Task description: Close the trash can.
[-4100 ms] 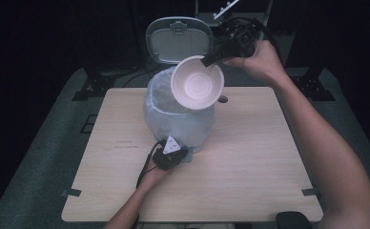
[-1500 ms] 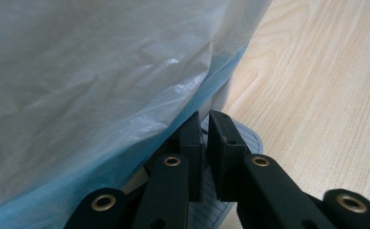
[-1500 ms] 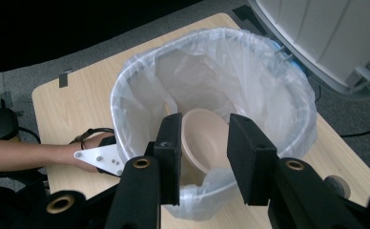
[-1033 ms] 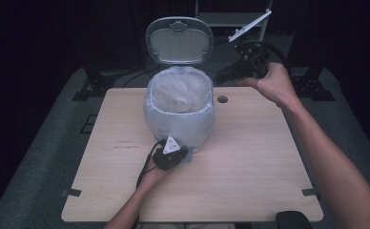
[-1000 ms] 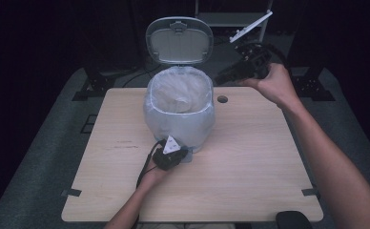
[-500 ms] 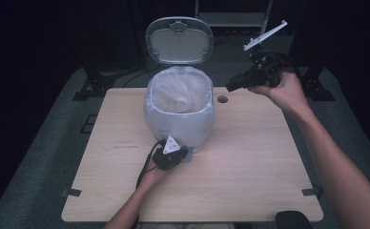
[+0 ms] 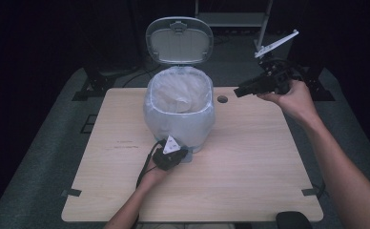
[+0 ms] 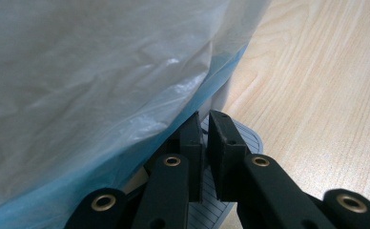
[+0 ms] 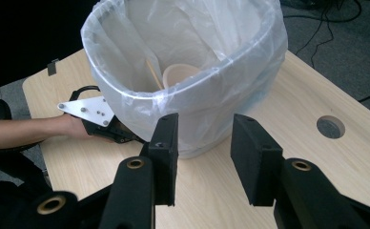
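The bin (image 7: pixel 179 112) stands mid-worktop (image 7: pixel 250 162), lid (image 7: pixel 179 40) up, a bowl (image 9: pixel 179 75) and a stick inside its liner. The left gripper (image 8: pixel 204 148) is clenched and presses the pedal (image 8: pixel 240 143) at the bin's foot. The right gripper (image 9: pixel 201 157) hangs empty, jaws parted, off the worktop's far right. If the left gripper slips off the pedal, the lid could slam shut or the light bin could shift.

No readable text anywhere; faint dark marks on the table (image 7: pixel 126 143) are too small to read.
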Available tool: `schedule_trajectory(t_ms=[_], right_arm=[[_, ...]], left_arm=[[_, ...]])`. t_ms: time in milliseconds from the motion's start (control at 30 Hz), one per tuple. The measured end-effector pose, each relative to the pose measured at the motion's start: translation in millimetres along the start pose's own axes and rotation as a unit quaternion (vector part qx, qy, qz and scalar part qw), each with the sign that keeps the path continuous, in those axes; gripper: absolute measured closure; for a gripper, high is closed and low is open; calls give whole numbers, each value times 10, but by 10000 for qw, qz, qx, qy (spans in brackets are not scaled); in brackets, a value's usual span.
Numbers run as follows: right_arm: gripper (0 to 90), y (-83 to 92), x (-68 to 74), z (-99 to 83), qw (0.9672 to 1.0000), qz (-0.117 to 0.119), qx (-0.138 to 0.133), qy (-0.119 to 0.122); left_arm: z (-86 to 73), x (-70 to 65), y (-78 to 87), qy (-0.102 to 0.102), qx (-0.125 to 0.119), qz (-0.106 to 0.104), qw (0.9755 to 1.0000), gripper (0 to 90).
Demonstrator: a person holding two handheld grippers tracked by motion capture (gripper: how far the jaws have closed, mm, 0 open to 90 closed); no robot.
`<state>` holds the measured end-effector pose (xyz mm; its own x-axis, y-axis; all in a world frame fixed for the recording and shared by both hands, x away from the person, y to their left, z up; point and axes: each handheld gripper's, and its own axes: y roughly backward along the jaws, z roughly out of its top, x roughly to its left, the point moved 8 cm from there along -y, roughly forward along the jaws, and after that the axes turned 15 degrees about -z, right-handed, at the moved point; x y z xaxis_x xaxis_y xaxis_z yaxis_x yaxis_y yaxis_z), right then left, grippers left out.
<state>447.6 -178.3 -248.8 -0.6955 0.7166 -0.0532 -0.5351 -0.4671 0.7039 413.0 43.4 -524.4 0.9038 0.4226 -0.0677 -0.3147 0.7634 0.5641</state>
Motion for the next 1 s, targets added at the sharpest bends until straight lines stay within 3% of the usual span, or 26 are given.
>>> schedule_trajectory(t_ms=[1000], right_arm=[[592,-101,-136,-428,9997,-31,64,-240]], left_arm=[[-1,-1,2,0,15,-4,10000,847]])
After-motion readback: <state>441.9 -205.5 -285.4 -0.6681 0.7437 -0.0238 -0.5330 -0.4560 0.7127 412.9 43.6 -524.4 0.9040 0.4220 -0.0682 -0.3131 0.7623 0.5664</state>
